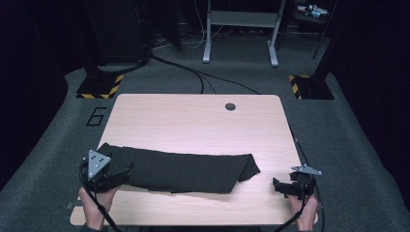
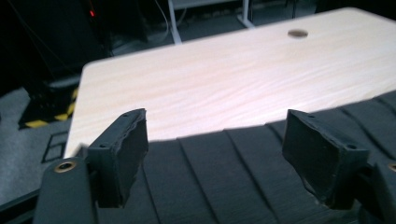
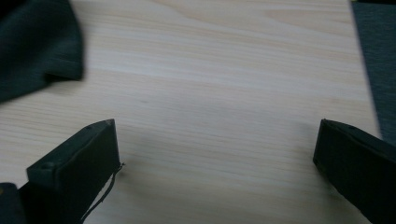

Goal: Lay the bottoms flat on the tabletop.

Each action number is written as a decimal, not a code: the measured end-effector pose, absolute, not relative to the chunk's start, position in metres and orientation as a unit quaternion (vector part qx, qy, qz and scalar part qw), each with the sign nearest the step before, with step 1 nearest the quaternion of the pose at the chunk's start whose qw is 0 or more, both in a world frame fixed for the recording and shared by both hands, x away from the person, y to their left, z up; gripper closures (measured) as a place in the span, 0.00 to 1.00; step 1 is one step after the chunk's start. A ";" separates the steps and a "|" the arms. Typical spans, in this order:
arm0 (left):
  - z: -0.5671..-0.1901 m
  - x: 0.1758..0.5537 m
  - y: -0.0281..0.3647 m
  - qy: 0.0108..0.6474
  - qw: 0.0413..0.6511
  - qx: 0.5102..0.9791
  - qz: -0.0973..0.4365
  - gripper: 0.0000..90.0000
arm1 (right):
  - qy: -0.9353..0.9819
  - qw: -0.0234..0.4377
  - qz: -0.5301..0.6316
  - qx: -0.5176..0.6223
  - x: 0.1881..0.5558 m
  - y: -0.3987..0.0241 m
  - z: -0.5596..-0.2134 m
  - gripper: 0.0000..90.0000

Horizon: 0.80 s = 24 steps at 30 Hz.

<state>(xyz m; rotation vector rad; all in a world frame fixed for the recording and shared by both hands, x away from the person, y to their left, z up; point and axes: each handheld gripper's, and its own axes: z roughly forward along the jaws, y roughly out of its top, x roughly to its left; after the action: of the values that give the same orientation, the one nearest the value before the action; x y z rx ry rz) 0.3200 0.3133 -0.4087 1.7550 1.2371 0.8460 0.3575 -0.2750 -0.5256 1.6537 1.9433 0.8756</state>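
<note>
Left gripper [image 1: 121, 173]: jaws spread wide over the left end of the cloth, pads clear of it, nothing held.
Right gripper [image 1: 280, 186]: jaws wide apart above bare wood, empty.
Long black ribbed folded cloth [image 1: 186, 170]: lies flat across the near half of the bench, its right end near the right gripper.
Light wooden bench [image 1: 193, 121]: far half bare.

High cam: above near edge, looks fwd/down over whole table [image 1: 193, 116]. Left gripper cam: low, close over black cloth [image 2: 224, 182], facing far edge. Right gripper cam: close above bare tabletop; cloth corner shared.
</note>
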 end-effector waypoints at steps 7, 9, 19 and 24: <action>-0.436 0.356 0.326 0.515 0.375 0.713 0.292 0.17 | 0.731 0.200 0.361 0.544 0.358 -0.227 -0.507 0.00; -0.440 0.360 0.328 0.519 0.374 0.713 0.286 0.16 | 0.739 0.197 0.364 0.532 0.358 -0.217 -0.503 0.00; -0.486 0.394 0.346 0.558 0.319 0.730 0.232 0.03 | 0.794 0.161 0.391 0.437 0.375 -0.127 -0.486 0.00; -0.498 0.399 0.347 0.560 0.297 0.744 0.211 0.02 | 0.815 0.141 0.375 0.419 0.384 -0.102 -0.497 0.00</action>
<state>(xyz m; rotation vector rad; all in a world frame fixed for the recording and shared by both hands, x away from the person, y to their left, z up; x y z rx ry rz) 0.3991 0.3469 -0.4984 1.9788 1.4889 0.5608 0.3835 -0.1021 -0.4968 1.2089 2.3527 1.0837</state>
